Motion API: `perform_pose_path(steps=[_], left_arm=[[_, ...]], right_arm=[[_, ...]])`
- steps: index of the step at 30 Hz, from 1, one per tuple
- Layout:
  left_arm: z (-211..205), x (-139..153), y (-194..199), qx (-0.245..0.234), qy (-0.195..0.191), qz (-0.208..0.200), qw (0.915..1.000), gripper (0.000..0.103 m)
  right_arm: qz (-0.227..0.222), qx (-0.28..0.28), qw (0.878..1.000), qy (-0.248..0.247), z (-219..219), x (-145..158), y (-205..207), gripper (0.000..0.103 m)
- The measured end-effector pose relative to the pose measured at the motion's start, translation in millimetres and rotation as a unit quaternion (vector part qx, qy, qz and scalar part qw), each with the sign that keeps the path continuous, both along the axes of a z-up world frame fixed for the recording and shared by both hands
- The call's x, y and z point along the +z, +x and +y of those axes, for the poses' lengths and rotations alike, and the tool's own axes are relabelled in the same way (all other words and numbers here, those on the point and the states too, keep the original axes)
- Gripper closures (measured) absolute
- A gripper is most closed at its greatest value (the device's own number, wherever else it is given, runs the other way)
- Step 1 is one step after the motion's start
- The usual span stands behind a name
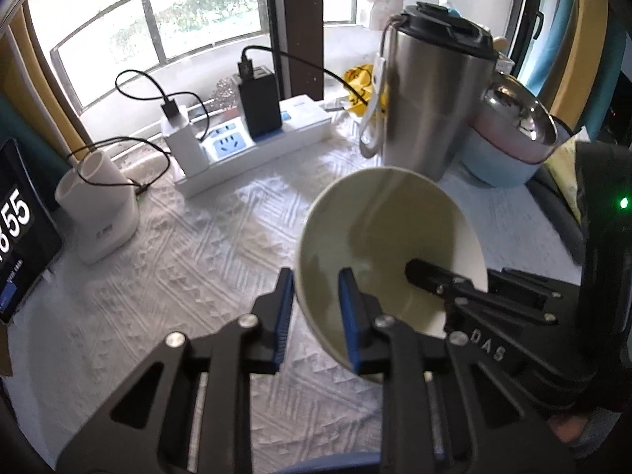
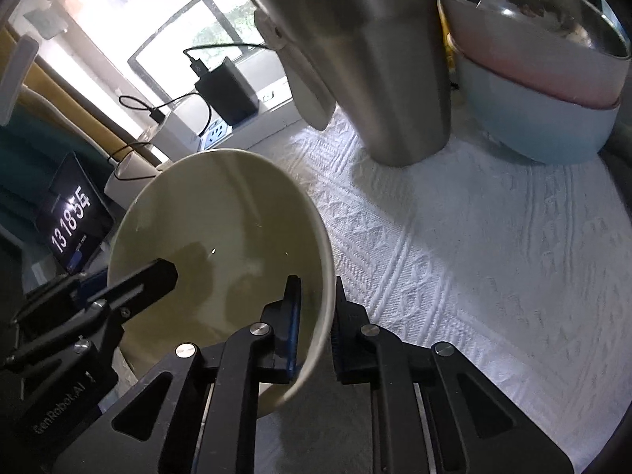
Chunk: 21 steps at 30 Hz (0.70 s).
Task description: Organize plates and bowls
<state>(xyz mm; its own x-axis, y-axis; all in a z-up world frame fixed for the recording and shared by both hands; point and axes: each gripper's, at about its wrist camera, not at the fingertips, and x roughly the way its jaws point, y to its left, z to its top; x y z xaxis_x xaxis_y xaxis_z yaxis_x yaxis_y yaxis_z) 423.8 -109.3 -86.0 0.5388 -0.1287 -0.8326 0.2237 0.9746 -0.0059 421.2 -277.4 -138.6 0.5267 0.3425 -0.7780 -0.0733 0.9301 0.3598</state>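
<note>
Together we hold one cream bowl (image 1: 389, 245) between us, each gripper pinching its rim from an opposite side. Our left gripper (image 1: 316, 312) has one finger outside the wall and the other inside, nearly closed on the near-left rim; our right gripper (image 2: 318, 316) does the same on the right rim, its fingers almost together with the wall pressed between the blue pads. The bowl sits tilted, its mouth turned toward the cameras, over the white textured cloth (image 2: 474, 256) that covers the surface, in front of the steel tumbler (image 1: 430, 91) and near the stacked bowls (image 1: 509, 146), pink over blue with a steel one nested on top. It looks like glazed ceramic: smooth, glossy, pale cream inside and out, with a plain thin rim and a deep rounded well, empty. We judge it stiff and fairly heavy for its size, and breakable if it drops or knocks the tumbler. The glaze is likely slippery against the pads, so a rim grip needs firm, even pressure from both sides. Taking it across the rim at opposite points, as we do now, seems the soundest hold; a single pinch could let it swing.
</note>
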Motion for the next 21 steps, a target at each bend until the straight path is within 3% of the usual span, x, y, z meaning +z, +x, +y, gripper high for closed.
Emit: perform_pose_path(steps=[21], left_arm=[[8,73,-69,-0.023,-0.033,-0.106,0.9935,0.080]], right_arm=[[-0.086,-0.024,0.996,-0.009,-7,83,-62,0.089]])
